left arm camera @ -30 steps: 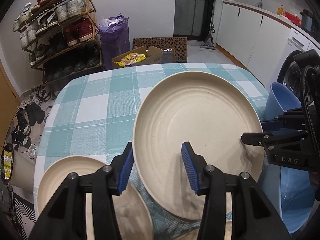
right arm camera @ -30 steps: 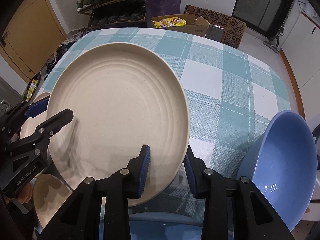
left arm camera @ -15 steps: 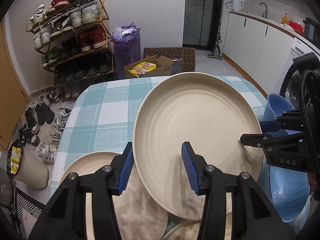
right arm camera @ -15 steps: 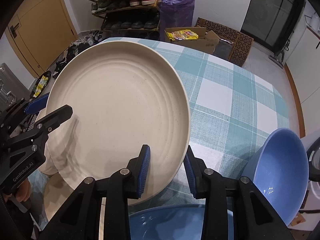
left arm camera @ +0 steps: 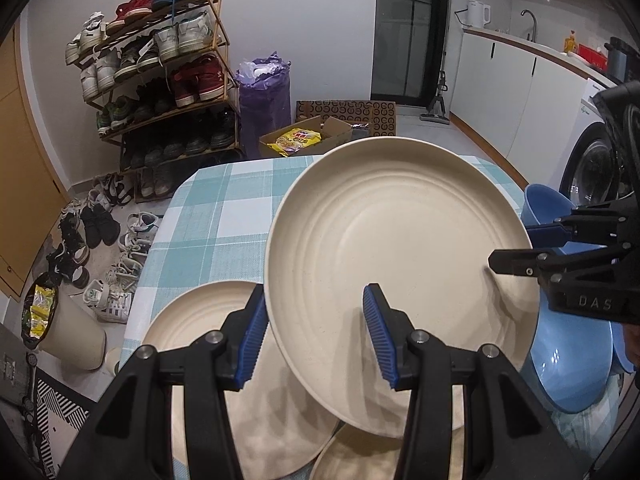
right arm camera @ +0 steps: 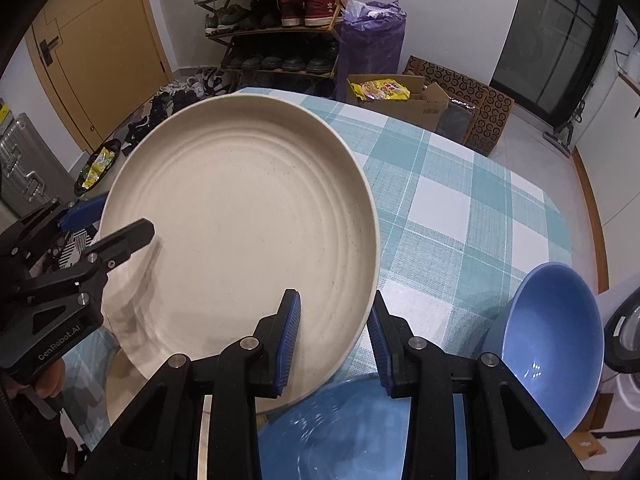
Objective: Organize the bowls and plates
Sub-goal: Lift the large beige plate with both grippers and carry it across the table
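A large cream plate is held in the air above the checked table, tilted. My left gripper is shut on its left rim and my right gripper is shut on its right rim. The right gripper shows at the plate's right edge in the left wrist view, and the left gripper at its left edge in the right wrist view. Two more cream plates lie below. A blue bowl stands on the table at the right, another blue bowl sits under the right gripper.
A shoe rack, loose shoes on the floor, a purple bag and a cardboard box stand beyond the table's far edge. White kitchen cabinets and a washing machine are to the right.
Both grippers have lifted the large cream plate up off the table and tilted it; the table and lower plates now sit farther below, with more of the room in view.
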A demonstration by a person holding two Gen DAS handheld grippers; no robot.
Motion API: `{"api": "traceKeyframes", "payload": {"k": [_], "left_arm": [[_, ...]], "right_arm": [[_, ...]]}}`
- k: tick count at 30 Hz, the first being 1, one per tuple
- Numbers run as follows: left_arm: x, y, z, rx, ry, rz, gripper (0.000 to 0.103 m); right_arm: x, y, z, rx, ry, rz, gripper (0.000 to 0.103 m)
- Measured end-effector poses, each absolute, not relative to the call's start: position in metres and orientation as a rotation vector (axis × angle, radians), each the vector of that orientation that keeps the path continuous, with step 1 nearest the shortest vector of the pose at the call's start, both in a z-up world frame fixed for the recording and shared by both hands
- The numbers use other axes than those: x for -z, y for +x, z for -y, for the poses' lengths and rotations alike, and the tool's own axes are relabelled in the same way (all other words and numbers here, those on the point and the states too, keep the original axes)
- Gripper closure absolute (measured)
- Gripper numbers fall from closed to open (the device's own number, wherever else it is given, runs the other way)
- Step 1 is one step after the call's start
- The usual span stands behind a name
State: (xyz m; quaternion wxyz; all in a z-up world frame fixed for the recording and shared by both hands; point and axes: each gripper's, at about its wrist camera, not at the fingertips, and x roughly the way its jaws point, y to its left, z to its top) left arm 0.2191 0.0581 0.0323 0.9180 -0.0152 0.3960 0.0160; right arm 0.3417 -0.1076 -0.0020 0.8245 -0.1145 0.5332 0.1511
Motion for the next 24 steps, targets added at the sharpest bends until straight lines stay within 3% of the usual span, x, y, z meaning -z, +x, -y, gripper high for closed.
{"api": "traceKeyframes", "payload": {"k": [24], "left_arm": [[-0.05, 0.161, -0.057, -0.059, -0.016, -0.742, 0.056]], "right_arm": [[-0.033, 0.284, 0.098, -0.353, -0.248, -1.045, 0.069]]}}
